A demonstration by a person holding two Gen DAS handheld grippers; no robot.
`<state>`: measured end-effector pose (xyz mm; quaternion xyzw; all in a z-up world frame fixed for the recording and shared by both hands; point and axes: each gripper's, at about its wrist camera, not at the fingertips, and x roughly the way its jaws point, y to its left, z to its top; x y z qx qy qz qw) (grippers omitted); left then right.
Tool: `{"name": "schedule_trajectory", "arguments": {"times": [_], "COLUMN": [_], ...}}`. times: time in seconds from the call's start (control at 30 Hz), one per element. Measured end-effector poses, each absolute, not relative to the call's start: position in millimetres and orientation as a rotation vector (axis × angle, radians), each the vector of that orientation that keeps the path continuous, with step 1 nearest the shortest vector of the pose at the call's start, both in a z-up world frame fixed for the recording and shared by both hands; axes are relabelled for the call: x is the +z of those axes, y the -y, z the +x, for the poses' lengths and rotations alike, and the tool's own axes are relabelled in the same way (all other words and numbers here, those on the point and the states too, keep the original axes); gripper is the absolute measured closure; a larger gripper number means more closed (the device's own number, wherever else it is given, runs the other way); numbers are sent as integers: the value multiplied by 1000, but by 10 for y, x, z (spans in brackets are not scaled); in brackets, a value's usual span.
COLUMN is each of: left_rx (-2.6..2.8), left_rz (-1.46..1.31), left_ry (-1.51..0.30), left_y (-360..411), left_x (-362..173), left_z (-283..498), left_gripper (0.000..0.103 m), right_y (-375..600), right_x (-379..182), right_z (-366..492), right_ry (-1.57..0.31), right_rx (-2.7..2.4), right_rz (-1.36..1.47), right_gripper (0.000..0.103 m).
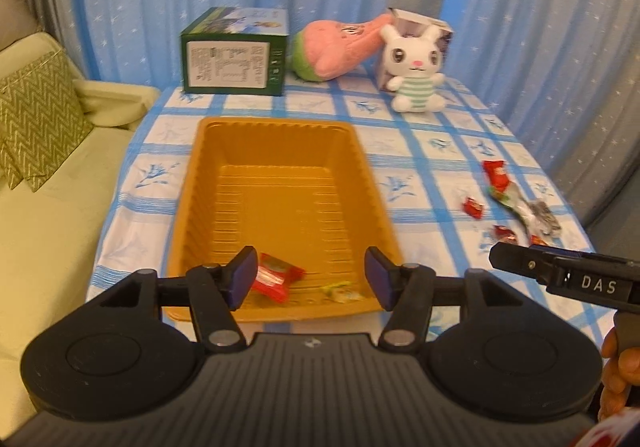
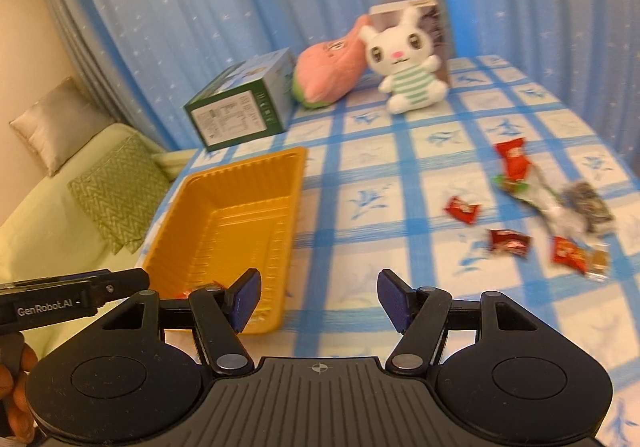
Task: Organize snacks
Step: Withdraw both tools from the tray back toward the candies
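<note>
An orange plastic tray [image 1: 276, 183] lies on the blue-checked tablecloth [image 2: 400, 183]. At its near end rest a red snack packet [image 1: 276, 277] and a small yellow-green candy [image 1: 340, 293]. My left gripper [image 1: 312, 275] hovers open above that end, touching neither. My right gripper [image 2: 320, 299] is open and empty over bare cloth just right of the tray [image 2: 224, 215]. Several snacks lie scattered to its right: a large red packet [image 2: 514, 159], small red ones [image 2: 460, 209] [image 2: 508, 241] [image 2: 568, 253], a clear packet [image 2: 532, 195] and a dark packet [image 2: 588, 207].
At the back of the table stand a green box [image 1: 234, 55], a pink plush [image 1: 340, 47] and a white rabbit plush [image 1: 416, 67] leaning on a small box [image 1: 432, 27]. A pale green sofa with zigzag cushions [image 1: 36, 119] is on the left. Blue curtains hang behind.
</note>
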<state>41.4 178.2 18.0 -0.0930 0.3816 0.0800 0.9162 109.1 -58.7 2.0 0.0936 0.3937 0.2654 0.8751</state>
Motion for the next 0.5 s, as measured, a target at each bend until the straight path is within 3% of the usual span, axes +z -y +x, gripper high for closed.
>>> {"name": "schedule_trajectory", "arguments": {"times": [0.27,0.5], "left_rx": [101,22], "left_rz": [-172,-143], "left_ry": [-760,-745], "left_y": [-1284,-858], "left_x": [315,381], "left_z": [279,201], "left_gripper": [31,28], "right_y": [1126,1596], "right_x": [207,332], "right_z": [841,633], "right_ry": [-783,-743], "right_rx": [478,397], "right_rz": [215,248], "right_gripper": [38,38]}}
